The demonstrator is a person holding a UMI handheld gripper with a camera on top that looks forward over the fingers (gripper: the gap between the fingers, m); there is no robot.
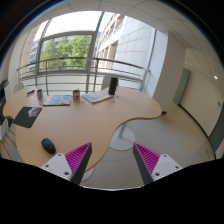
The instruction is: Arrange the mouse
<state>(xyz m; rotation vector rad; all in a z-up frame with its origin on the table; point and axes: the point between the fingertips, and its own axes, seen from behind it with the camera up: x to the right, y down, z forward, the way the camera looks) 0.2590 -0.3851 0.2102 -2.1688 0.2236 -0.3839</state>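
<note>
Office room, big window [70, 48] behind curved wooden table [95, 120]. Dark mouse [48, 146] on table near its front edge, just ahead of left finger, outside gap. Jaws [112, 158] spread wide, holding nothing, over floor notch beside table's curved edge. Papers [96, 97] and cup [76, 94] along far side. Bare tabletop mid-table.

The books or papers [58, 99] at the desk's [95, 125] far edge are too small to read, as is the dark cup-like object [76, 94] beside them. A dark chair [20, 117] is partly cut off, and the mouse [48, 146] shows no detail
</note>
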